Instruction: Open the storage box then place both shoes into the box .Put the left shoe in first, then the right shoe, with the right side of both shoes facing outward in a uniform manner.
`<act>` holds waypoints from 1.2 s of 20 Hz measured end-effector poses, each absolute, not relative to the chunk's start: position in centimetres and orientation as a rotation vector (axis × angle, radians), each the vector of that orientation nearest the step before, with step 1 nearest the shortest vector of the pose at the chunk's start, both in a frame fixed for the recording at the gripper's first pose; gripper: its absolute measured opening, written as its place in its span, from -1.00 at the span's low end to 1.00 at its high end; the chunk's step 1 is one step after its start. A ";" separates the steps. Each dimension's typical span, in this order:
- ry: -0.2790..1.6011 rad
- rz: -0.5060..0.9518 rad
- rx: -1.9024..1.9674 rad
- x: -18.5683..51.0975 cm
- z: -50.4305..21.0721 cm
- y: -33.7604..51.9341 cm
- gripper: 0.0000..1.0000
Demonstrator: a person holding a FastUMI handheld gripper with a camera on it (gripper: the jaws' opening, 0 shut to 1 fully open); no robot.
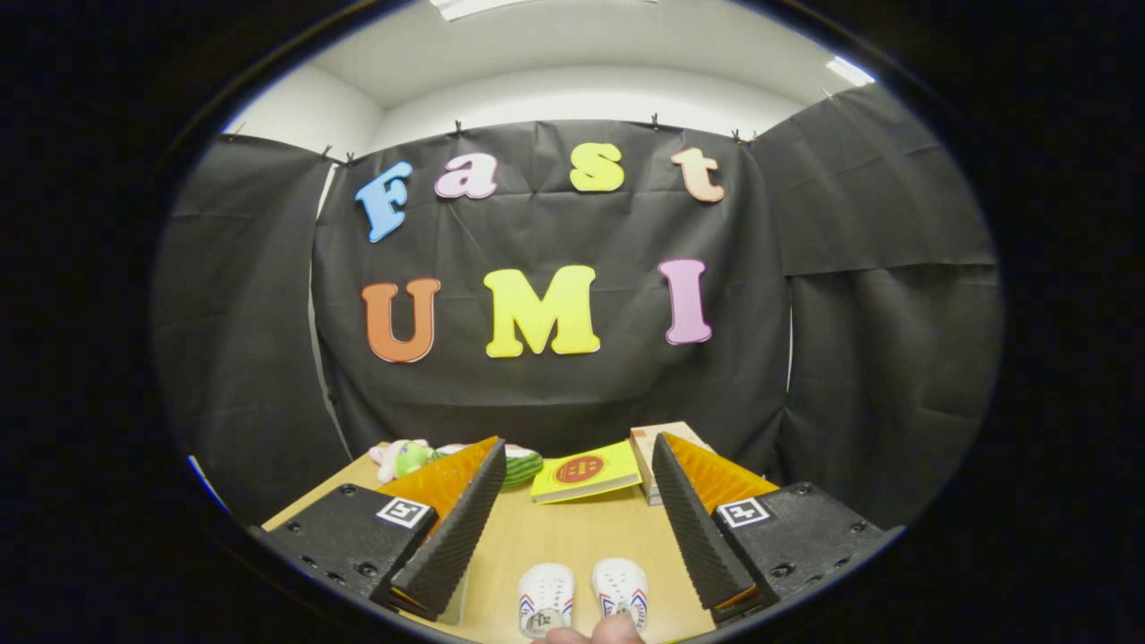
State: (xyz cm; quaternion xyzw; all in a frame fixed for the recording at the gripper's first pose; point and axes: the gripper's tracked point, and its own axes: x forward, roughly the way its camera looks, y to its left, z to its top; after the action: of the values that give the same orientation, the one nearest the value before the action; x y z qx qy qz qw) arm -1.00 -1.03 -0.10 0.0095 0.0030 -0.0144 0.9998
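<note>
- The gripper (pixel 572 483) hangs above a wooden table (pixel 555 546), its two ribbed black fingers (pixel 456 528) spread wide with nothing between the pads.
- Each finger has an orange outer face and sits on a black block carrying a small square marker.
- The pair of white shoes (pixel 583 595) lies on the table low between the fingers, toward 6 o'clock from the fingertips, side by side and nearly touching, toes pointing away toward the back wall.
- The left-hand shoe (pixel 546 597) and the right-hand shoe (pixel 620 590) both show red and blue stripes on their sides.
- Fingertips of a person's hand (pixel 592 633) show right at the heels of the shoes; whether they touch the shoes I cannot tell.
- A yellow book (pixel 586 472) with a red round mark lies just beyond the fingertips at about 12 o'clock, between the two tips.
- A stack of pale books (pixel 646 447) sits at about 1 o'clock, just beside the yellow one and partly hidden by the right finger.
- A green striped soft toy (pixel 521 465) sits at about 11 o'clock, partly behind the left finger.
- A pink and green plush toy (pixel 401 458) lies further out at about 10 o'clock, near the table's far corner.
</note>
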 end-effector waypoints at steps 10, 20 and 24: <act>0.017 -0.049 0.035 -1.3 -0.6 -1.9 1.00; 0.069 0.027 0.055 -1.1 -2.3 -0.7 1.00; 0.122 0.074 0.085 -0.9 -4.3 0.2 1.00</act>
State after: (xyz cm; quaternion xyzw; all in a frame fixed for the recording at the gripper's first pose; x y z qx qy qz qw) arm -0.88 0.20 -4.30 0.0423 0.0612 0.0369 0.9965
